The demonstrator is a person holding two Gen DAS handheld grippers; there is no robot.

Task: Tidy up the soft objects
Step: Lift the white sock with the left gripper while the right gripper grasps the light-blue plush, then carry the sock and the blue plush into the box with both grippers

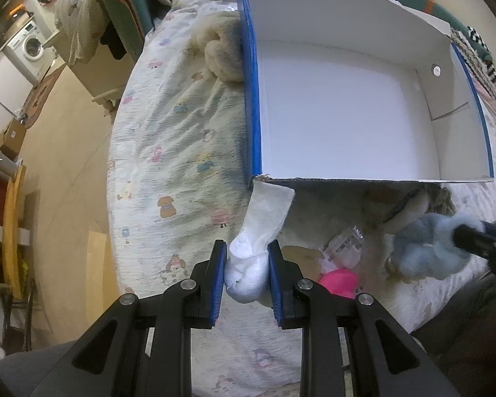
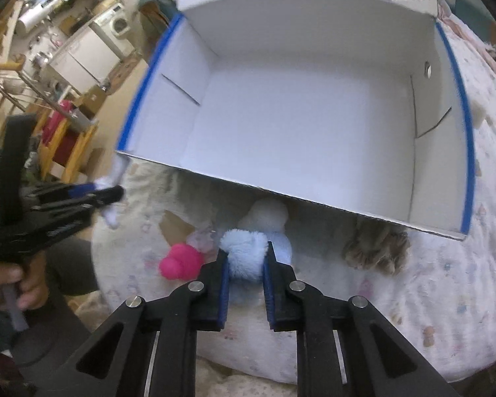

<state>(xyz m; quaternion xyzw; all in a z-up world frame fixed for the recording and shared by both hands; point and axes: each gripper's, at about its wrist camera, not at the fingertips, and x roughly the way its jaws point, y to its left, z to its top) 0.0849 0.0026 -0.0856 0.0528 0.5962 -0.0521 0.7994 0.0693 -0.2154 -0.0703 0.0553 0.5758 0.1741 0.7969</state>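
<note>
A white cardboard box with blue edges (image 1: 253, 106) (image 2: 466, 152) lies open and empty on a bed. My left gripper (image 1: 247, 258) is shut on a white sock (image 1: 258, 231), held just in front of the box's near left corner; it also shows in the right wrist view (image 2: 107, 187). My right gripper (image 2: 246, 258) is shut on a fluffy light-blue plush (image 2: 246, 254), held before the box's near wall; this plush shows in the left wrist view (image 1: 423, 248) too. A pink soft toy (image 2: 180, 261) (image 1: 339, 281) lies on the bed between the grippers.
A cream plush (image 1: 220, 53) lies left of the box. A brown furry toy (image 2: 377, 248) lies by the box's near right corner. A plastic packet (image 1: 342, 248) lies by the pink toy. The bed's left edge drops to the floor (image 1: 66, 172).
</note>
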